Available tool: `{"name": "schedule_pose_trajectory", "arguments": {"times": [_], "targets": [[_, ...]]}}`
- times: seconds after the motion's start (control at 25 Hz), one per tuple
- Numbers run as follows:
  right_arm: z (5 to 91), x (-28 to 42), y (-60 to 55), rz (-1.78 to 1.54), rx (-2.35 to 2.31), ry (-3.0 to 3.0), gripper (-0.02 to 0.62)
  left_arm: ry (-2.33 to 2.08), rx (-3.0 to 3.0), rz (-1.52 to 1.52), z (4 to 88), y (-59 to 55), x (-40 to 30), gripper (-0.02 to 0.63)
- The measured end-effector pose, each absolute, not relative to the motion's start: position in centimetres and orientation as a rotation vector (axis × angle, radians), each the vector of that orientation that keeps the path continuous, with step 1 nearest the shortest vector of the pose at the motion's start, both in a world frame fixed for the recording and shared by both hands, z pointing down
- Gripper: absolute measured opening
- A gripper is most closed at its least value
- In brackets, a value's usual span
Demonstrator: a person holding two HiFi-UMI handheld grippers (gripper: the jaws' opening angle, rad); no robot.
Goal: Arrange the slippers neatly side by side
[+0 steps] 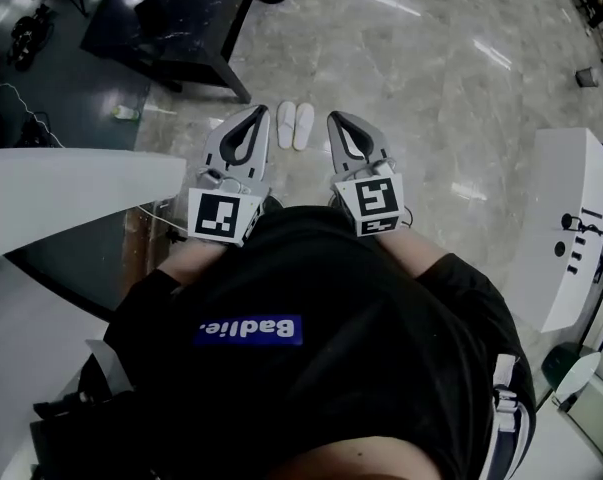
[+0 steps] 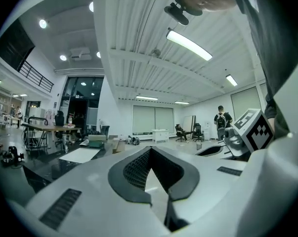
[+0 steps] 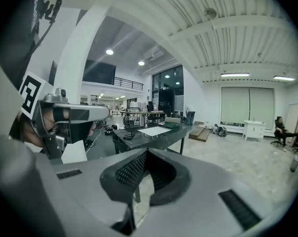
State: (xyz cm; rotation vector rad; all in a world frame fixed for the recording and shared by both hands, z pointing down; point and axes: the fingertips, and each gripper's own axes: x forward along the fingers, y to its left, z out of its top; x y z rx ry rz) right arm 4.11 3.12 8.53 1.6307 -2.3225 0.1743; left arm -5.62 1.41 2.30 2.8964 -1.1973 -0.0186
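Two white slippers lie side by side on the marble floor, toes pointing away, seen only in the head view. Both grippers are held up at chest height, well above the floor and nearer to me than the slippers. My left gripper is left of the pair, its jaws meeting at the tip with nothing between them. My right gripper is right of the pair, also shut and empty. In the left gripper view the left gripper points level across the room. The right gripper does the same in its own view.
A dark table stands at the far left, also in the right gripper view as the dark table. A white curved panel is at my left, a white unit at my right. A person stands far off.
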Motion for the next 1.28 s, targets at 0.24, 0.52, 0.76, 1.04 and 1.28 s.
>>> {"name": "schedule_pose_trajectory", "arguments": {"times": [0.24, 0.52, 0.76, 1.04, 1.28], "targets": [[7.7, 6.2, 3.1, 0.200, 1.639, -2.369, 0.000, -1.115, 2.914, -0.007, 2.0, 2.2, -1.3, -0.014], [3.5, 6.6, 4.1, 0.087, 1.633, -2.521, 0.000, -1.056, 2.903, 0.005, 2.3, 3.4, 1.2, -0.014], [3.2, 6.5, 5.0, 0.078, 1.583, -2.543, 0.000, -1.018, 2.905, 0.019, 2.4, 4.5, 2.9, -0.014], [2.9, 6.7, 6.3, 0.049, 1.576, -2.571, 0.000, -1.025, 2.907, 0.031, 2.8, 5.9, 3.5, -0.014], [3.3, 6.6, 7.0, 0.082, 1.562, -2.564, 0.000, -1.039, 2.904, 0.023, 2.8, 6.6, 3.4, -0.014]]}}
